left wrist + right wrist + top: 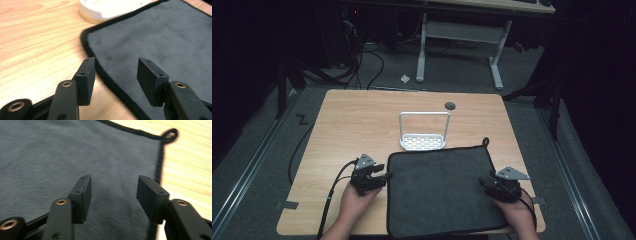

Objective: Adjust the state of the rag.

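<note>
A dark grey cloth point(439, 187) with a black hem lies flat on the near half of the wooden table point(357, 120). My left gripper point(382, 175) hovers at the cloth's left edge point(100, 72), jaws open and empty, straddling the hem. My right gripper point(486, 181) sits over the cloth's right side point(75, 152), open with nothing between its pads. The cloth's hanging loop point(170, 133) shows at its far right corner point(485, 141). A white rack with a tall wire handle point(424, 131) stands just beyond the cloth, its base point(107, 8) close to the left gripper.
A small dark round disc point(450, 105) is set in the tabletop behind the rack. Bare wood stretches to the left and far side. Cables point(334, 192) trail from each gripper off the near edge. A white desk frame point(459, 45) stands on the floor beyond.
</note>
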